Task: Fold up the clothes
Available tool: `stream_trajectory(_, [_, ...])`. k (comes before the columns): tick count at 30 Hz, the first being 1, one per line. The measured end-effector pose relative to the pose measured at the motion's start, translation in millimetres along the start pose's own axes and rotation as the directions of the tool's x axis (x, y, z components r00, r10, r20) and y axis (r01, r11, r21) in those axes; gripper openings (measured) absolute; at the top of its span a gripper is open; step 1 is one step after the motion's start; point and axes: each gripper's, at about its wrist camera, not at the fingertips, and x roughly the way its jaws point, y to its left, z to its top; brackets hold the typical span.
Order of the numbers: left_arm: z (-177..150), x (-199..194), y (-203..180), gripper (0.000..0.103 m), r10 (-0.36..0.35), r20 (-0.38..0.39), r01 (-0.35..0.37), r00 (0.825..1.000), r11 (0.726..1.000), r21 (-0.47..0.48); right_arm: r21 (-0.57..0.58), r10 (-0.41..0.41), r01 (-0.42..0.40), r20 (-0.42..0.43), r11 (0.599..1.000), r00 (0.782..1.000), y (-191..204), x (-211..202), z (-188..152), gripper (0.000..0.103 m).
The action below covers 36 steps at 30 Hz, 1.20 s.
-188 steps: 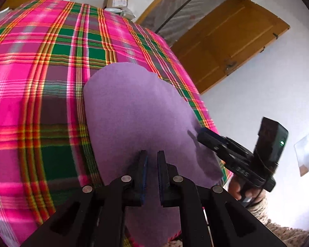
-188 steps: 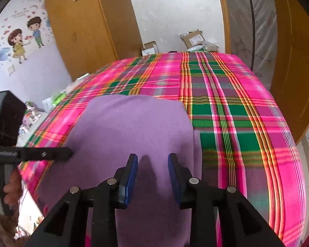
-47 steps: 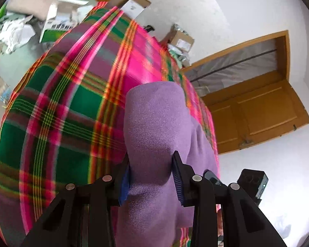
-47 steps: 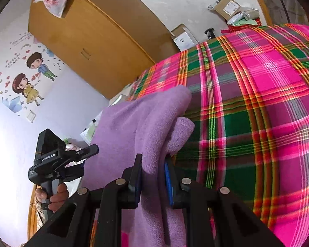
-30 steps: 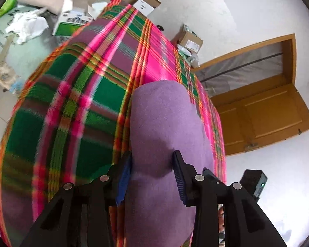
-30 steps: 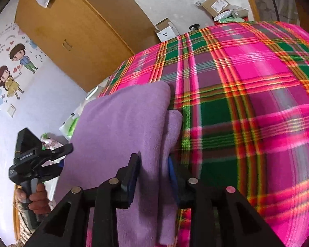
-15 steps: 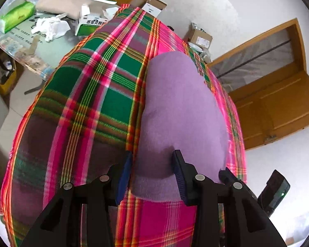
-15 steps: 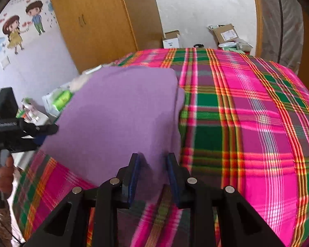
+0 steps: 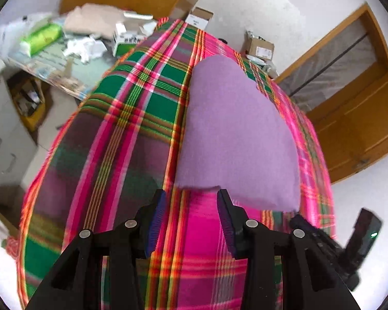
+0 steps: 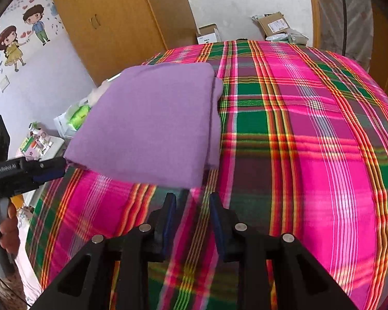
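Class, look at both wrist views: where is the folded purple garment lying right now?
The folded purple garment lies flat on the plaid bedspread, just beyond both open grippers, toward the bed's wardrobe side.

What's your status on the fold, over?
Left claw open, empty. Right claw open, empty. Folded purple fleece garment flat on pink plaid bedspread. Nothing obstructing.

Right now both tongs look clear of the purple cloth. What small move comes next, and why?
Probably square up the right side. The purple cloth lies folded on the plaid bedspread, but a lower layer sticks out past its right edge. Both the left tongs and right tongs are open just short of its near edge, so I'd nudge the right tongs forward to tuck that strip under.
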Motion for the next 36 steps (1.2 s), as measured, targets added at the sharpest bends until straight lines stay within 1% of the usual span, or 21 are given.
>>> stream_trajectory(3, [-13.2,-2.0,-11.4,0.042,0.090,0.038,-0.092,0.995,0.995,0.042,-0.004,-0.025,0.025,-0.008,1.000,1.000,9.2,-0.9,-6.9,0.029])
stream_trajectory(6, [-24.1,4.4,-20.0,0.042,0.105,0.023,-0.106,0.994,0.992,0.066,-0.007,-0.047,0.047,-0.011,0.999,0.999,16.1,0.8,-11.5,0.034])
stream_trajectory(8, [-30.7,8.2,-28.7,0.042,0.143,0.040,-0.146,0.989,0.983,0.114,-0.009,-0.057,0.057,-0.011,0.998,0.998,20.4,0.1,-13.1,0.041])
stream_trajectory(10, [-36.7,10.7,-35.8,0.042,0.178,0.062,-0.185,0.982,0.971,0.150,-0.017,-0.069,0.069,-0.013,0.997,0.998,24.7,0.4,-14.0,0.045])
stream_trajectory(14, [-40.9,15.0,-42.0,0.042,0.177,0.070,-0.187,0.982,0.969,0.161,-0.027,-0.099,0.099,-0.006,0.995,0.995,29.5,1.9,-15.1,0.054])
stream_trajectory(18, [-43.0,20.5,-47.3,0.042,0.204,0.086,-0.216,0.975,0.959,0.181,-0.042,-0.137,0.137,0.005,0.990,0.991,33.0,5.1,-14.0,0.055])
stream_trajectory(23, [-40.9,21.9,-48.6,0.042,0.208,0.112,-0.226,0.972,0.956,0.185,-0.062,-0.208,0.209,0.026,0.976,0.978,32.6,10.5,-11.3,0.058])
stream_trajectory(25, [-41.2,23.2,-51.2,0.042,0.227,0.126,-0.248,0.966,0.948,0.199,-0.062,-0.222,0.223,0.032,0.973,0.975,31.8,11.7,-10.2,0.060])
stream_trajectory(27, [-44.6,26.2,-56.9,0.042,0.260,0.145,-0.288,0.955,0.930,0.229,-0.070,-0.237,0.239,0.036,0.969,0.971,32.5,13.5,-9.4,0.061])
stream_trajectory(29, [-47.9,29.9,-62.5,0.042,0.294,0.162,-0.328,0.942,0.907,0.264,-0.082,-0.248,0.251,0.040,0.964,0.968,34.1,15.6,-8.9,0.067])
stream_trajectory(31, [-49.8,32.2,-66.0,0.042,0.312,0.179,-0.353,0.933,0.891,0.285,-0.085,-0.251,0.253,0.044,0.964,0.967,34.0,18.3,-7.4,0.070])
stream_trajectory(36, [-44.9,32.6,-64.4,0.044,0.308,0.187,-0.350,0.933,0.900,0.262,-0.077,-0.254,0.257,0.042,0.963,0.966,32.6,21.9,-3.9,0.074])
